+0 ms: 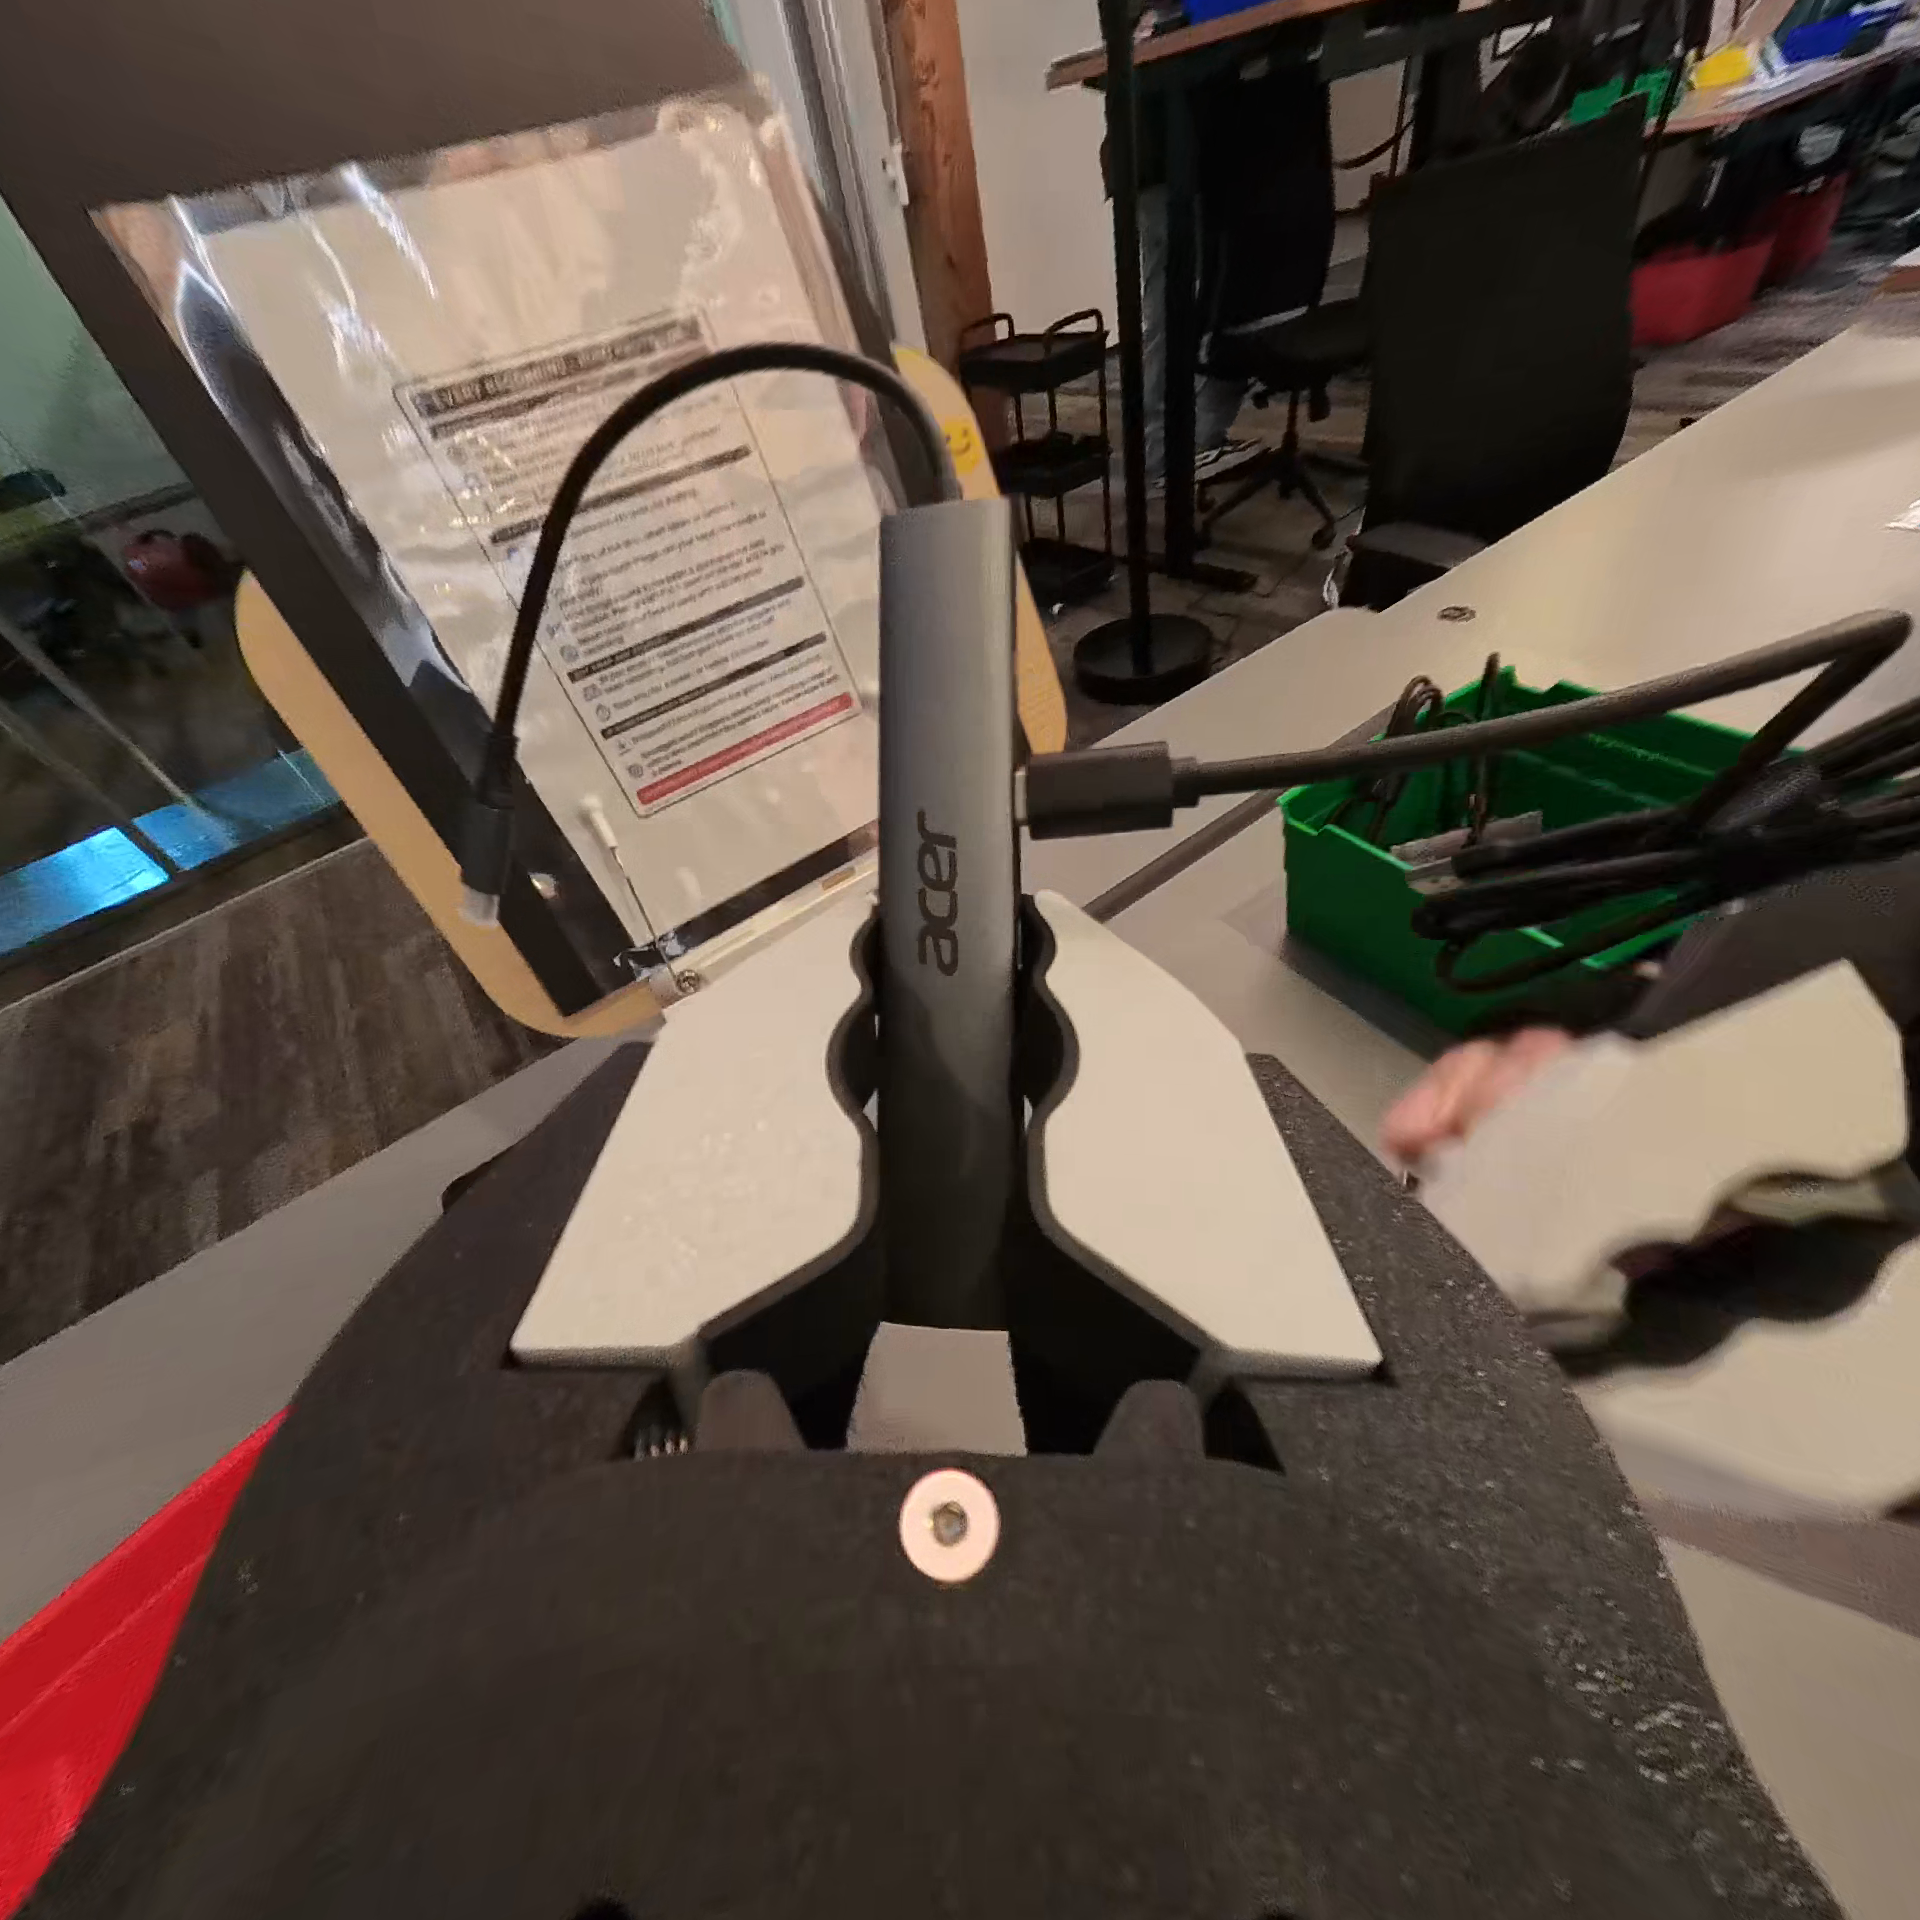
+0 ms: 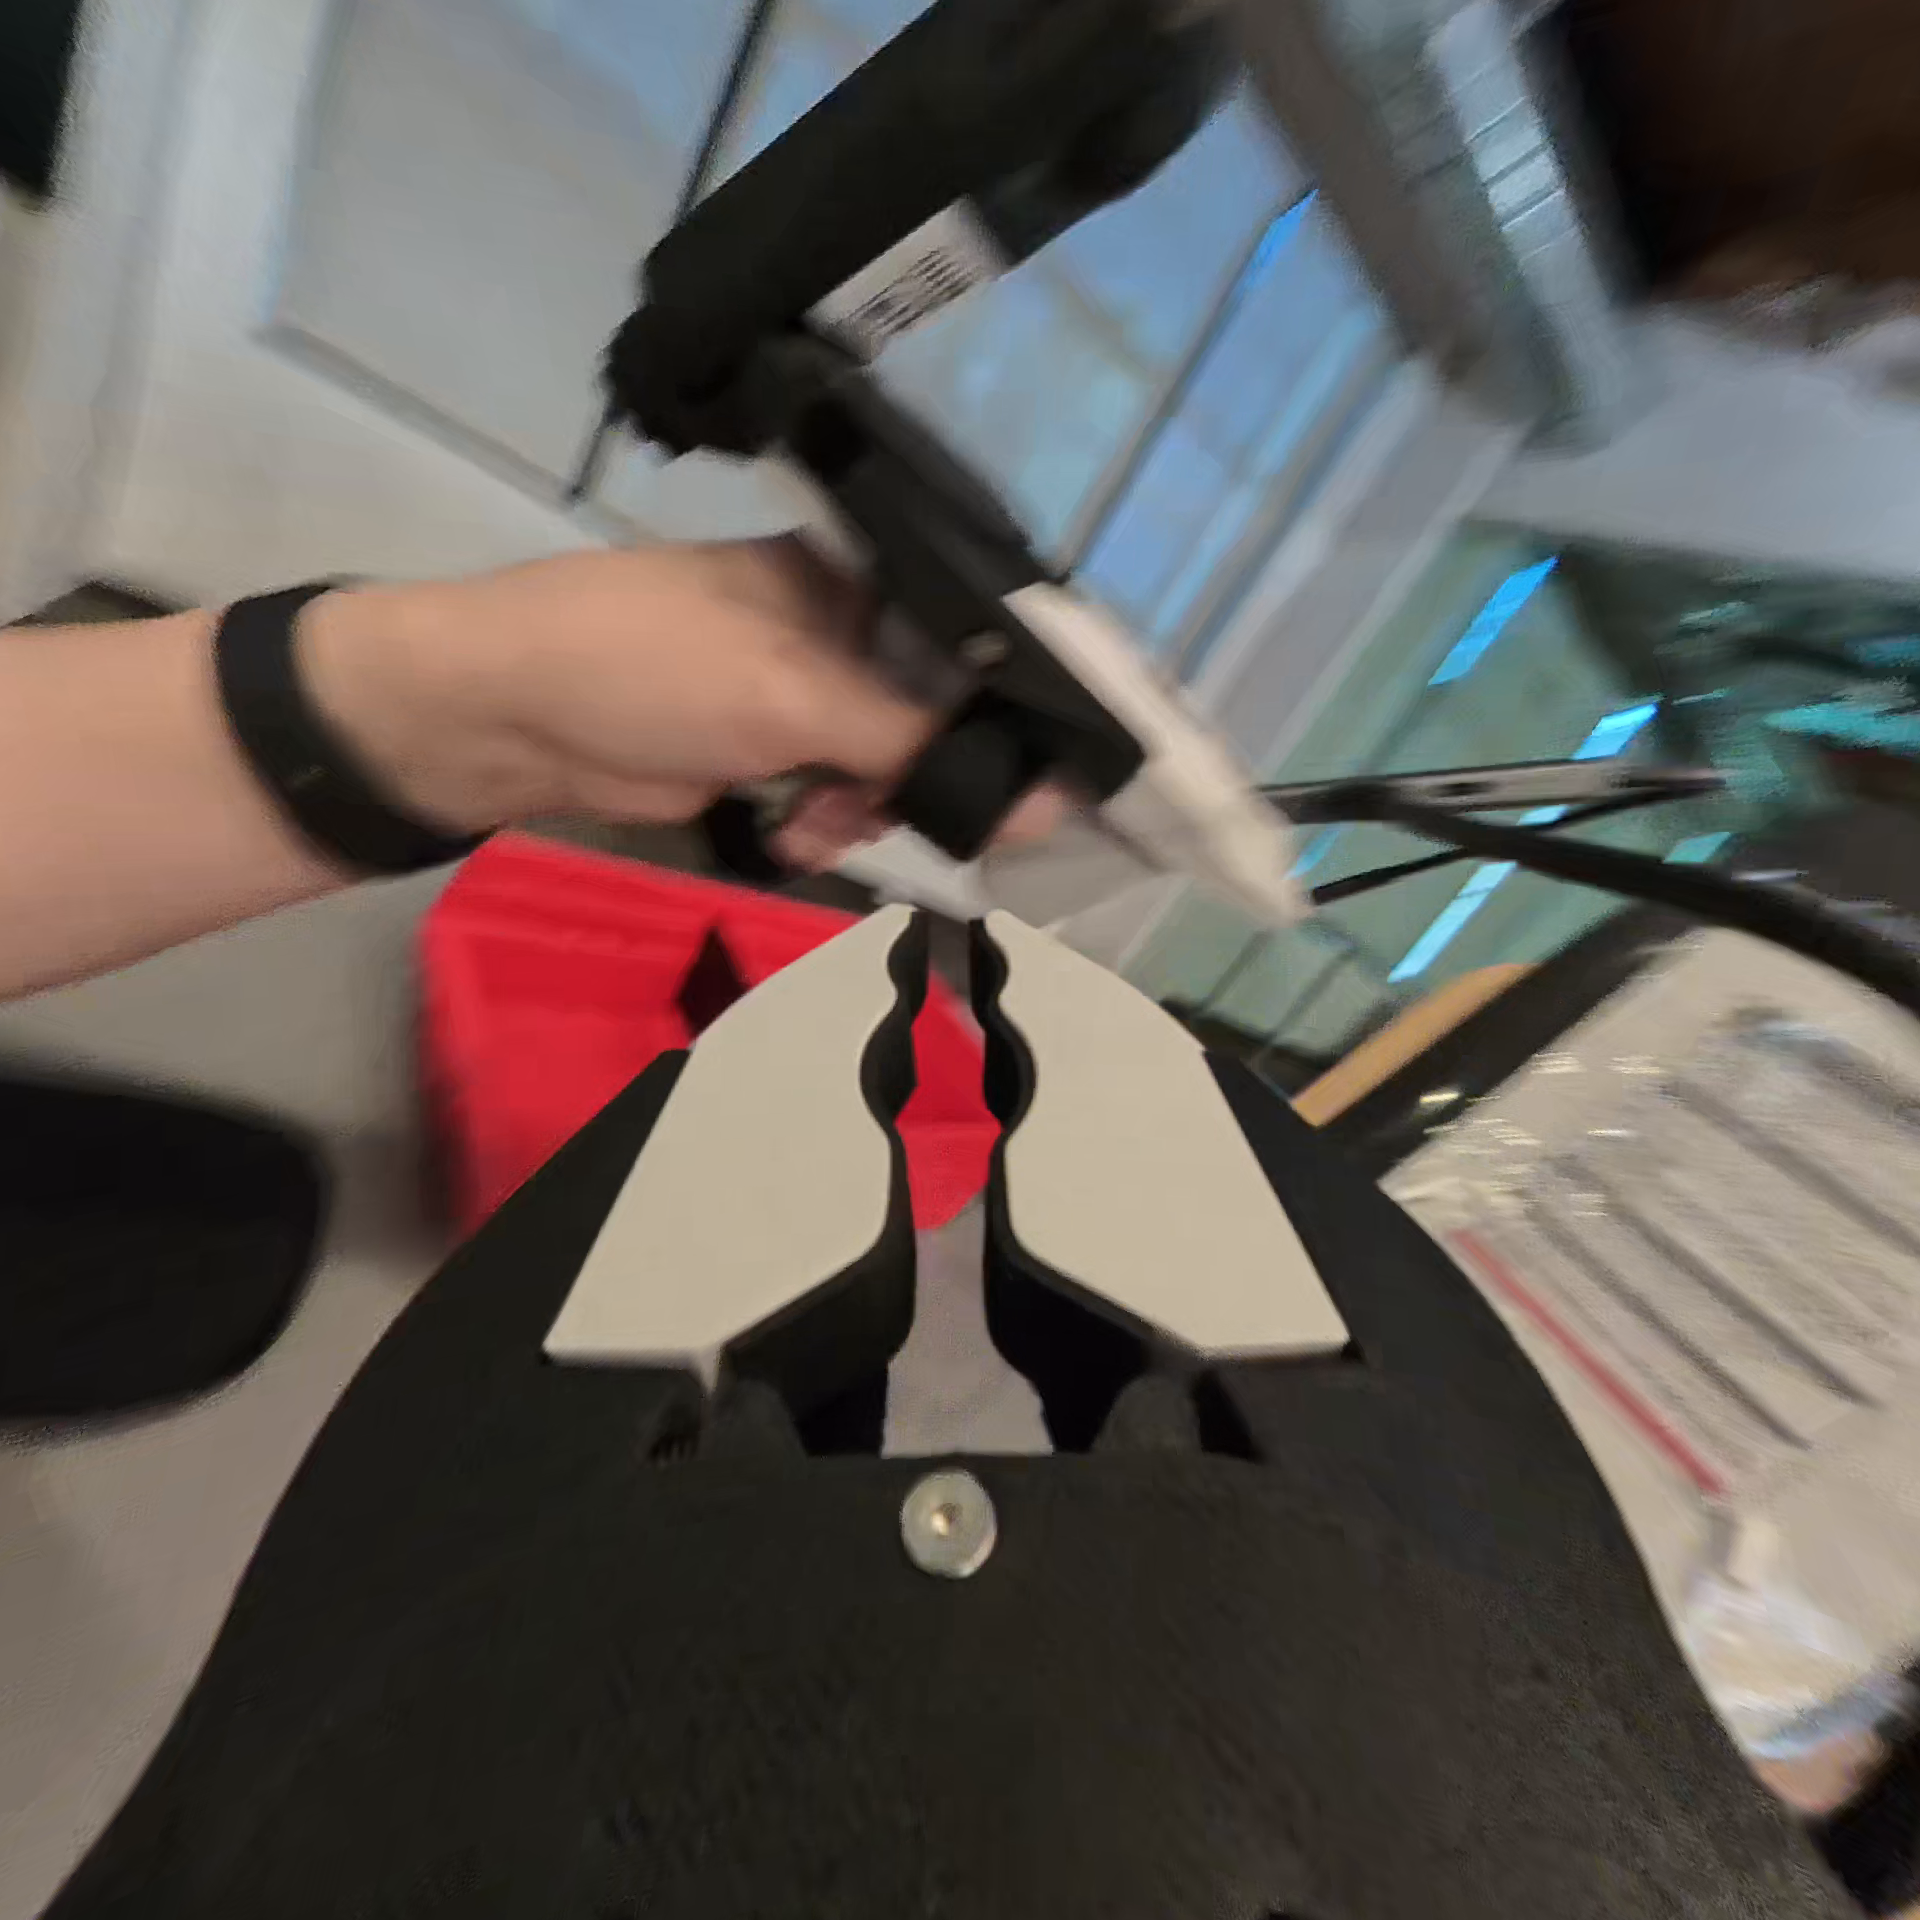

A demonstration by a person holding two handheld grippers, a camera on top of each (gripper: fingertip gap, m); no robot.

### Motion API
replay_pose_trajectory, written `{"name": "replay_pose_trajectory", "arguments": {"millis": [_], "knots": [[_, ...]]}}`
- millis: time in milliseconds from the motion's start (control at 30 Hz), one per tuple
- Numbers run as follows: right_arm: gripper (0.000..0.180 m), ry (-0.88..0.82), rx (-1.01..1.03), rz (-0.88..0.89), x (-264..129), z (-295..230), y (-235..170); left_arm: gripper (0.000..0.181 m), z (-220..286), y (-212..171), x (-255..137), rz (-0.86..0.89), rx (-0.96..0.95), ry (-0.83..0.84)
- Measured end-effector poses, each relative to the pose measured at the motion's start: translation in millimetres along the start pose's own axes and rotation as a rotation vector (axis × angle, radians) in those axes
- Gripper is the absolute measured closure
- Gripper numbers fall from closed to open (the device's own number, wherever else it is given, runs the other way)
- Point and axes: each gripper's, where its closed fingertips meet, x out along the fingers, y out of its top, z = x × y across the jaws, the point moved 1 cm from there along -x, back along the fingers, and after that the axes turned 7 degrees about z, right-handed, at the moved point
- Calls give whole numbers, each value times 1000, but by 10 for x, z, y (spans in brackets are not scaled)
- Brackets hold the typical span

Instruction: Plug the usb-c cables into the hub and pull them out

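Observation:
My left gripper [image 1: 948, 914] is shut on a grey hub [image 1: 945, 665] and holds it upright above the table. The hub's own black lead [image 1: 582, 488] loops from its top down to the left and its plug hangs free. A black USB-C plug [image 1: 1101, 790] sits in the hub's right side. Its cable runs right into a bundled coil [image 1: 1662, 842]. My right gripper [image 2: 948, 925] has its jaws nearly together with nothing seen between them. It also shows in the left wrist view [image 1: 1662, 1143], blurred, below the coil and right of the hub.
A green bin [image 1: 1351, 883] with cables stands on the grey table [image 1: 1558, 520] behind the coil. A red bin [image 2: 571, 987] is at the left. A laminated sheet on a wooden board [image 1: 623, 582] stands behind the hub. A hand [image 2: 582, 696] holds the left gripper.

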Motion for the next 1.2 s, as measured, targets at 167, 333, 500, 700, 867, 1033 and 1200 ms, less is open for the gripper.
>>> {"name": "replay_pose_trajectory", "arguments": {"millis": [167, 333, 500, 700, 867, 1033, 1200], "knots": [[172, 670, 135, -35, -417, -795, 147, 159, 18, -359, 143, -147, 26, -127], [169, 1083, 241, -22, -1371, -1034, 605, 159, 161, -899, 164, -351, 189, -346], [175, 1181, 264, -63, -1813, -1036, 482, 159, 350, -945, 114, -360, 134, -487], [177, 1513, 419, -173, -1938, -1265, 400, 159, 73, -721, 235, -252, -74, -355], [179, 1677, 377, 43, -2066, -1301, 660, 159, 4, -897, 275, -330, -5, -312], [179, 1694, 314, 176, -2259, -1223, 832, 159, 26, -1092, 296, -415, 49, -287], [179, 1624, 90, 334, -2571, -1223, 1077, 159, -50, -1238, 290, -434, -6, -310]]}}
